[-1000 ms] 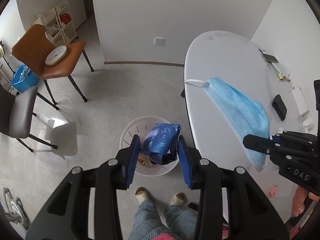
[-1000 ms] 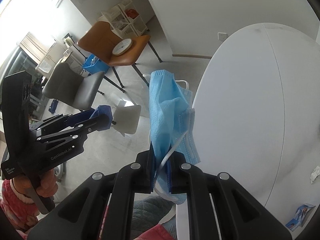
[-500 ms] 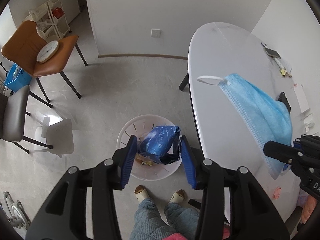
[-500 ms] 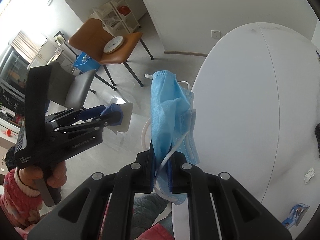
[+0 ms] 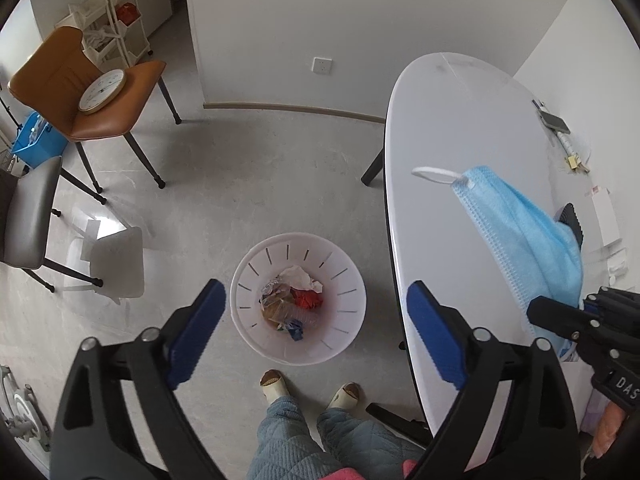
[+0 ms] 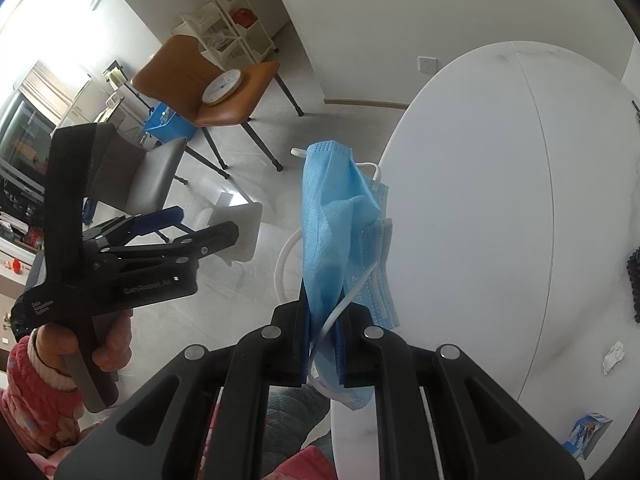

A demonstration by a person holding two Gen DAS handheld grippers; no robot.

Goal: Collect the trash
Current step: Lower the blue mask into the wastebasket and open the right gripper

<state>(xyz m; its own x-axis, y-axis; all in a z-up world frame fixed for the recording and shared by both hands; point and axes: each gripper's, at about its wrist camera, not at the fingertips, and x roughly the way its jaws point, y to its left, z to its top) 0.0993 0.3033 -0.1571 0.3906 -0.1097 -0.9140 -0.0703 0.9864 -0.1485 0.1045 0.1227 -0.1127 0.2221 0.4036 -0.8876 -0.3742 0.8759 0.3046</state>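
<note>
The right gripper (image 6: 323, 344), fingers clamped on the dangling blue mask (image 6: 332, 232), hangs over the table (image 5: 460, 128) edge, with the bin (image 5: 298, 298) leftward beneath the left gripper's (image 5: 316, 334) spread, empty fingers.

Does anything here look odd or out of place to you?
Yes: a wall clock lies flat on the seat of the brown chair instead of hanging on a wall. A crumpled tissue also sits loose on the white table. The trash itself is inside the white bin; nothing has spilled.
</note>
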